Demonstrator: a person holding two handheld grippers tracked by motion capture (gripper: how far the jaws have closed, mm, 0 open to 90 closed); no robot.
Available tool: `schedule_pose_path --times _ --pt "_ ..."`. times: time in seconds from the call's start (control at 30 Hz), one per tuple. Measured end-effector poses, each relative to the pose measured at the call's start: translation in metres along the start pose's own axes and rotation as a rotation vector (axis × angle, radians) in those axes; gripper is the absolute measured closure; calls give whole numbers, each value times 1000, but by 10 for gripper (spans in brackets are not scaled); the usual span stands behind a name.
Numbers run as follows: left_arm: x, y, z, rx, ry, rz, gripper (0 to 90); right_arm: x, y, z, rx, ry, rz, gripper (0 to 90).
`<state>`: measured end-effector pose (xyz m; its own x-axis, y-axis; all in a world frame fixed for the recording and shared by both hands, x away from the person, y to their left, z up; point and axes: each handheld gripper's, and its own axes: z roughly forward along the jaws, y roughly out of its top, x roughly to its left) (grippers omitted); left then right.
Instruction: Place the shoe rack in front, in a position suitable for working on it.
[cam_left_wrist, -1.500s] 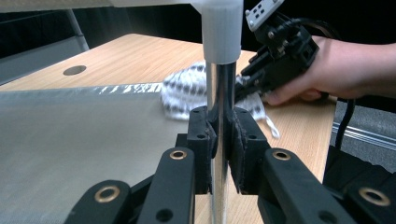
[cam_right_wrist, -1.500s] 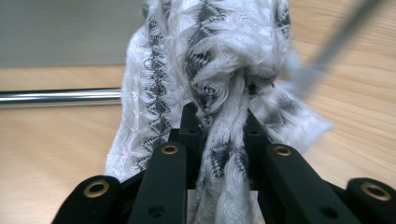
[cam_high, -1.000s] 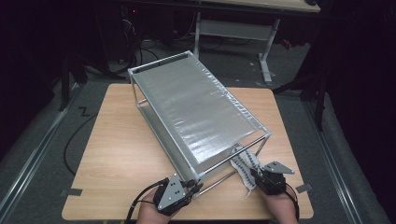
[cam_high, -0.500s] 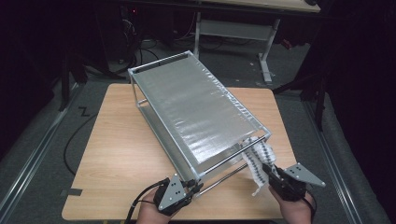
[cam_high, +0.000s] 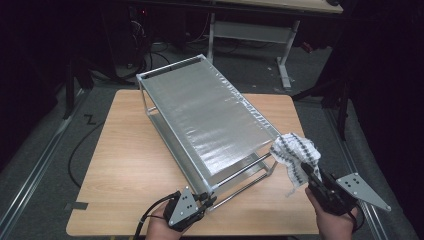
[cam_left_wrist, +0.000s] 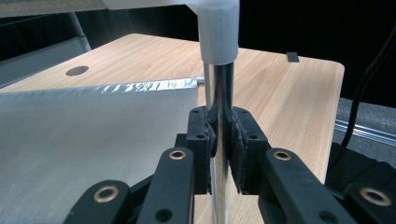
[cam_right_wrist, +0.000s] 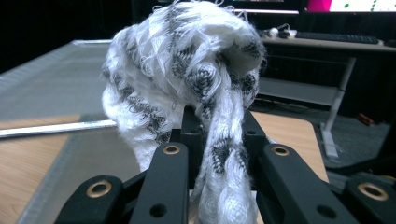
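Observation:
A two-tier metal rack (cam_high: 200, 107) with silvery shelves stands slantwise on the wooden table (cam_high: 130, 165). My left gripper (cam_high: 202, 200) is shut on the rack's near corner post (cam_left_wrist: 219, 140), just below its white corner cap (cam_left_wrist: 217, 28). My right gripper (cam_high: 309, 172) is shut on a white cloth with black checks (cam_high: 295, 152), held in the air beside the rack's near right corner. In the right gripper view the cloth (cam_right_wrist: 187, 74) bunches over the jaws and hides most of the shelf behind it.
The rack's lower shelf (cam_left_wrist: 84, 140) lies left of the held post. A white-framed desk (cam_high: 260, 30) stands behind the table, and cables (cam_high: 80, 150) run on the dark floor at the left. Bare wood lies left of the rack.
My right gripper has lifted the cloth off the table and carried it up and to the right, near the rack's top corner. The left gripper has stayed on the post.

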<state>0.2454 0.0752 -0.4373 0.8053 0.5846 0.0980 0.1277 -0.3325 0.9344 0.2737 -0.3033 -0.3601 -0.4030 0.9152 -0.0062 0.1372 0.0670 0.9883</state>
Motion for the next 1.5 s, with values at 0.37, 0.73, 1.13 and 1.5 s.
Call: schedule_pose_path --times 0.37,0.73,1.13,1.5 --pt "-3 -8 -4 -25 14 -40 655 12 22 24 -43 33 10 776" --pt "-6 -14 1 -9 28 -11 618 -5 10 34 17 4 34 774" --pt "-4 -18 3 14 11 -19 797 -10 -7 51 119 -22 -9 775" --pt "-2 -19 3 8 -3 -20 798 12 -12 51 139 67 -60 775"
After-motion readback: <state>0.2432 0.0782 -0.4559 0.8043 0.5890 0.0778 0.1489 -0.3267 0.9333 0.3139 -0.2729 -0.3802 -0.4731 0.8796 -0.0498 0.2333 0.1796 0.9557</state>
